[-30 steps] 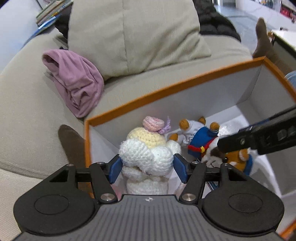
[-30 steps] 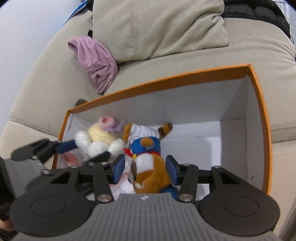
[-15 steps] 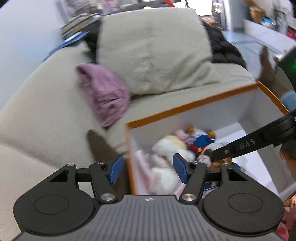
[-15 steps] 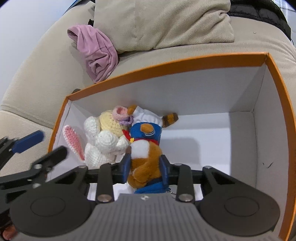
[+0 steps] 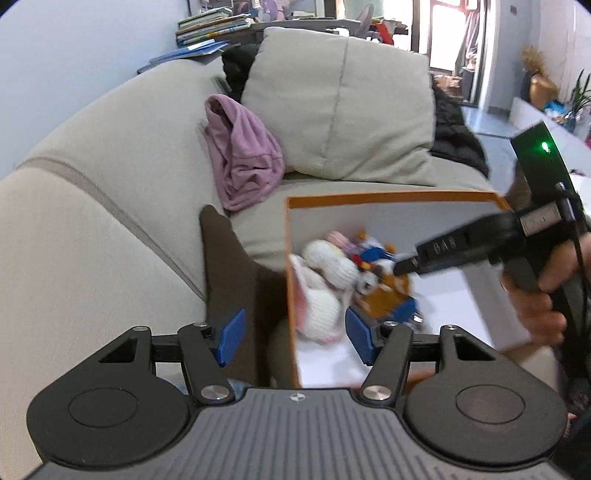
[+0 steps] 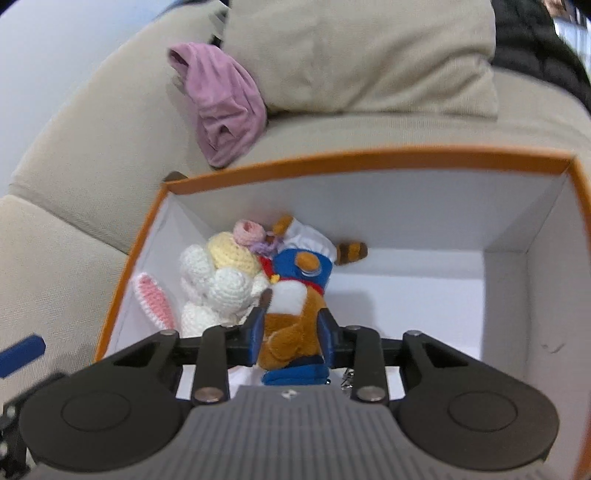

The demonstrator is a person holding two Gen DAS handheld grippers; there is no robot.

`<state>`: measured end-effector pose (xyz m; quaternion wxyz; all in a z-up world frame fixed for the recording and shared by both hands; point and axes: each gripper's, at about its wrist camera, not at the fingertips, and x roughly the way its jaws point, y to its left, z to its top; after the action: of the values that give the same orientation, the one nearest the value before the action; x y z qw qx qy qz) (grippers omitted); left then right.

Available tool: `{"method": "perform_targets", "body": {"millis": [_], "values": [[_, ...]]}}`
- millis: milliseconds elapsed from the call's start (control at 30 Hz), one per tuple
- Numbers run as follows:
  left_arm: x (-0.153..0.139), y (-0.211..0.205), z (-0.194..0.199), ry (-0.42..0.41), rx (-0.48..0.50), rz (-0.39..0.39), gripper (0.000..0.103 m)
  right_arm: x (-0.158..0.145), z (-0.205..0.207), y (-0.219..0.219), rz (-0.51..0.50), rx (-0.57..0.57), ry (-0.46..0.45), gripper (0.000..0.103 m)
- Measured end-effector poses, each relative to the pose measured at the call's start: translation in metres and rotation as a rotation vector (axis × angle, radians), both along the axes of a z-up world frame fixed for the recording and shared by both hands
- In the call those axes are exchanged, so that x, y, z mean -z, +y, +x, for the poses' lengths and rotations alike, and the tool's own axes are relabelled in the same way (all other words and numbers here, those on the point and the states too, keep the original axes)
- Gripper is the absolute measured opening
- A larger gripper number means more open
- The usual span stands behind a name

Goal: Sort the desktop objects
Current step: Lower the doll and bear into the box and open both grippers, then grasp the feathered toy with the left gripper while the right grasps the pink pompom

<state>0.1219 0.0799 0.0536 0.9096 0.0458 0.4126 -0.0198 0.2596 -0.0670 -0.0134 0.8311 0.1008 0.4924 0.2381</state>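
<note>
An orange-rimmed white box sits on a beige sofa; it also shows in the left wrist view. Inside lie a white crocheted bunny and a brown plush bear in blue. My right gripper is shut on the plush bear's body inside the box. My left gripper is open and empty, pulled back above the box's left wall, with the bunny and the bear ahead of it. The right gripper's body reaches into the box from the right.
A crumpled pink cloth lies on the sofa seat behind the box, also in the right wrist view. A beige cushion leans on the backrest, with a black garment beside it. Books are stacked behind the sofa.
My left gripper let go of the crocheted bunny and drew back up and left out of the box. My right gripper closed on the plush bear.
</note>
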Motion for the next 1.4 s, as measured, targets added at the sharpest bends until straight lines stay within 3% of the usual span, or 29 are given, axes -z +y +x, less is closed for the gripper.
{"method": "perform_targets", "body": {"millis": [233, 433, 600, 833, 1033, 1167, 1300, 1400], "values": [[-0.001, -0.016, -0.059, 0.047, 0.052, -0.062, 0.07, -0.046, -0.072, -0.017, 0.027, -0.113, -0.176, 0.035], [0.013, -0.025, -0.101, 0.077, 0.029, -0.097, 0.07, -0.057, -0.144, -0.048, 0.073, -0.152, -0.252, 0.035], [0.028, -0.028, -0.114, 0.076, -0.005, -0.15, 0.07, -0.031, -0.182, -0.065, 0.04, -0.138, -0.198, 0.039], [0.052, -0.06, -0.103, 0.018, 0.063, 0.033, 0.07, 0.01, -0.199, -0.065, -0.048, -0.154, -0.114, 0.054], [0.073, -0.082, -0.077, 0.072, 0.148, 0.102, 0.07, 0.03, -0.196, -0.059, -0.053, -0.18, -0.077, 0.056], [0.079, -0.091, -0.071, 0.07, 0.188, 0.101, 0.07, 0.046, -0.189, -0.05, -0.076, -0.176, -0.052, 0.045], [0.089, -0.095, -0.058, 0.089, 0.209, 0.11, 0.07, 0.06, -0.181, -0.045, -0.084, -0.187, 0.009, 0.056], [0.098, -0.097, -0.046, 0.111, 0.22, 0.132, 0.07, 0.066, -0.182, -0.044, -0.086, -0.192, 0.032, 0.056]]}}
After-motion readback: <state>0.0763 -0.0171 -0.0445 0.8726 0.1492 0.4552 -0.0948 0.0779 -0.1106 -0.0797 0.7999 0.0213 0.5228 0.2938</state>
